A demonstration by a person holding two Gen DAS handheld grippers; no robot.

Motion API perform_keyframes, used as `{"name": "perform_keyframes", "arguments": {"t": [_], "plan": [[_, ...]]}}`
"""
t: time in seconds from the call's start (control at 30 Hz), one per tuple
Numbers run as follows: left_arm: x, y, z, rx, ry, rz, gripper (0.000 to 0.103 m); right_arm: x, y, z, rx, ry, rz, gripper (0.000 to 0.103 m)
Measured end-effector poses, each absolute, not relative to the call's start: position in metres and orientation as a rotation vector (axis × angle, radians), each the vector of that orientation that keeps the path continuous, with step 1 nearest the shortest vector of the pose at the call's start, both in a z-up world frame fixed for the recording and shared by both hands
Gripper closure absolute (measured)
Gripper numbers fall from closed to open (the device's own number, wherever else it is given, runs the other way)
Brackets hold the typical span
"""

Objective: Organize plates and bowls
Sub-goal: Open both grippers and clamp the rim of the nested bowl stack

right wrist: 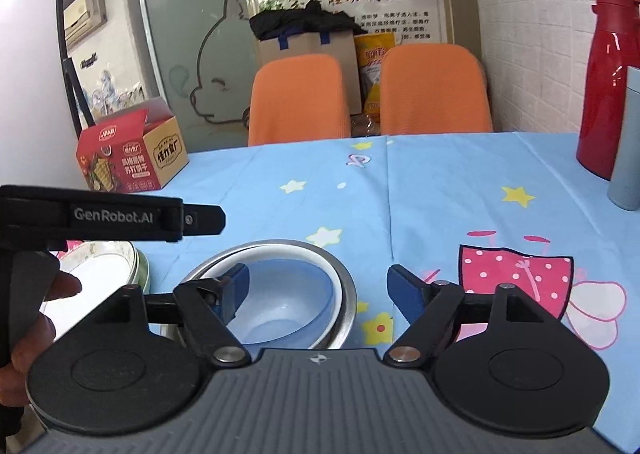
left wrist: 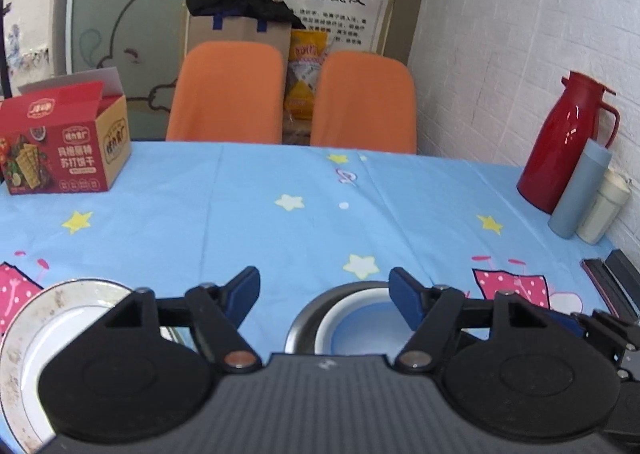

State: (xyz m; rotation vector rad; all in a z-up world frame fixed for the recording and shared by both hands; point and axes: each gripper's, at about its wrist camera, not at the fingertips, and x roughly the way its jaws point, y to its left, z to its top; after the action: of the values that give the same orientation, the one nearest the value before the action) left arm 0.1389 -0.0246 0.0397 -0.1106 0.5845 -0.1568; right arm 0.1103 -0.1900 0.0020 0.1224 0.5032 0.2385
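Left hand-held gripper [left wrist: 324, 290]: jaws wide, holding nothing, above the tabletop [left wrist: 280, 222]. Right hand-held gripper [right wrist: 318, 286]: jaws wide, empty, over nested bowls [right wrist: 280, 294], blue inside white inside steel. Plate [left wrist: 48, 318] lies just left of the bowls. Red thermos [left wrist: 568, 142] stands at the wall, well apart.
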Motion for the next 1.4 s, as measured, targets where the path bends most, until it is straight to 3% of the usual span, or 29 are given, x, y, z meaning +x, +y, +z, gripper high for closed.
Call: {"name": "perform_keyframes", "arguments": {"t": [0.2, 0.63, 1.03, 1.4], "plan": [[0.119, -0.023, 0.026, -0.144, 0.565, -0.066, 0.026, 0.1, -0.191, -0.015, 0.203, 0.452, 0.209, 0.0], [0.164, -0.032, -0.007, -0.081, 0.751, -0.078, 0.025, 0.138, -0.192, -0.035, 0.174, 0.58, 0.19, 0.0], [0.178, -0.04, -0.03, -0.052, 0.81, -0.078, 0.025, 0.146, -0.184, -0.054, 0.116, 0.633, 0.194, 0.0], [0.177, -0.04, -0.032, -0.05, 0.795, -0.091, 0.014, 0.152, -0.171, -0.055, 0.052, 0.653, 0.197, 0.0]]}}
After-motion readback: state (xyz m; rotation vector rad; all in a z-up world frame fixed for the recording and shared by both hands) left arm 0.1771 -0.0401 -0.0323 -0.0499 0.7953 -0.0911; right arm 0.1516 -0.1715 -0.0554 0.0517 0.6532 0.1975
